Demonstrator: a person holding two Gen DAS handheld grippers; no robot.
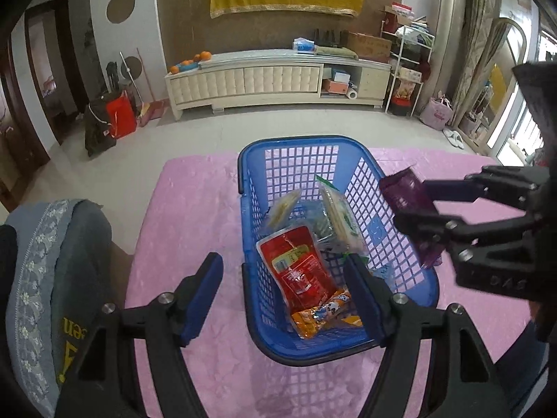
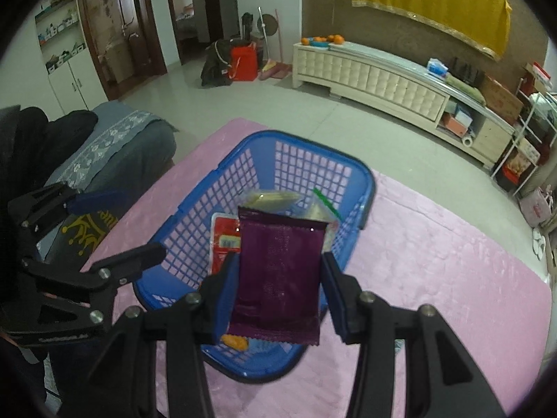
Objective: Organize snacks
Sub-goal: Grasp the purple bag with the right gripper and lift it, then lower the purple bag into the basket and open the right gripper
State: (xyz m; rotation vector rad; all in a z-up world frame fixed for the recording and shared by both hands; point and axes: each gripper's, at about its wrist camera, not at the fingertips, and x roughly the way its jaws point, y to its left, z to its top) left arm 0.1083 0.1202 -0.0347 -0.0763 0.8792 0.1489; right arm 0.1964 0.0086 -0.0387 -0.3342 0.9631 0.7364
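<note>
Foil is what the purple packet (image 2: 278, 275) looks made of: a flat, sealed sachet with crimped ends, likely very light and limp, apt to crease or slide if pinched on its slick face alone. The right gripper (image 2: 278, 296) has its jaws closed on the packet from both side edges, and the packet hangs above the blue basket (image 1: 250, 188), near that basket's right wall in the left wrist view. Holding across the width near the lower seal seems a fair choice, since the crimp gives some stiffness; a squeeze on the middle might crush whatever is inside, and what that is cannot be told. The left gripper (image 1: 285, 296) hovers over the near end of the basket with its jaws spread wide and nothing between them. Inside the basket lie a red pouch (image 1: 299, 268), an orange wrapper (image 1: 316, 317) and a pale packet with green trim (image 1: 339, 216), all soft bags that would shift under a newcomer. The basket stands on a pink cloth (image 1: 195, 209) covering the worktop. Print on the purple packet is too small to read, the basket floor under the snacks is hidden, the lower wrappers are partly covered by the left fingers, and the near rim is blurred in the right wrist view.
</note>
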